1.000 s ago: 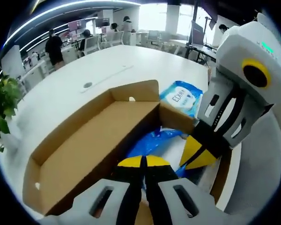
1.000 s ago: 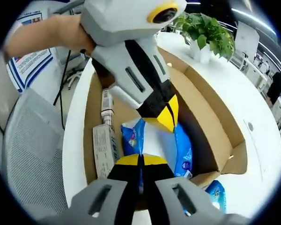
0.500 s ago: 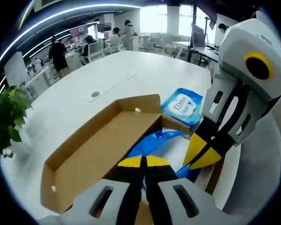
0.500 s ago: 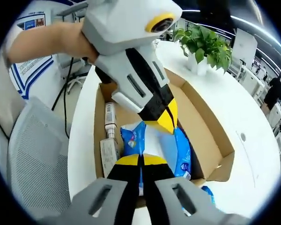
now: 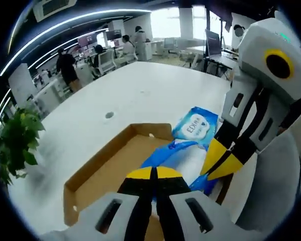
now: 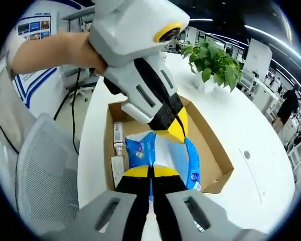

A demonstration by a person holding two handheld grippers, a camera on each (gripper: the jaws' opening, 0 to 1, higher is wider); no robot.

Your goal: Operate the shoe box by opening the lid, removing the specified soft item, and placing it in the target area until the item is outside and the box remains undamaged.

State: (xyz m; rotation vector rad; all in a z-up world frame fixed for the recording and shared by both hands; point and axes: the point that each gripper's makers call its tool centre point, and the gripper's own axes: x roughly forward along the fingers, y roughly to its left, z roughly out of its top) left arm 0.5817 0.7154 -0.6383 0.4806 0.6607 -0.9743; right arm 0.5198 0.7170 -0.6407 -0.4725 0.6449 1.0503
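Blue "EDI"-lettered pack [image 5: 194, 125] lies beside cardboard shoe box [image 5: 108, 173].

The left gripper [image 5: 154, 173], grey-bodied with yellow-tipped black jaws, had its jaws pressed together, pinching a blue-and-white soft plastic pack [image 5: 178, 153] above the open brown cardboard shoe box [image 5: 108, 173]. The right gripper [image 6: 151, 171], the same grey, black and yellow make, was clamped on that pack too, jaws tight together over the box. In the right gripper view, a bare forearm [image 6: 50, 50] reached in from the upper left, the hand [image 6: 93, 55] wrapped around the left gripper's grey body.
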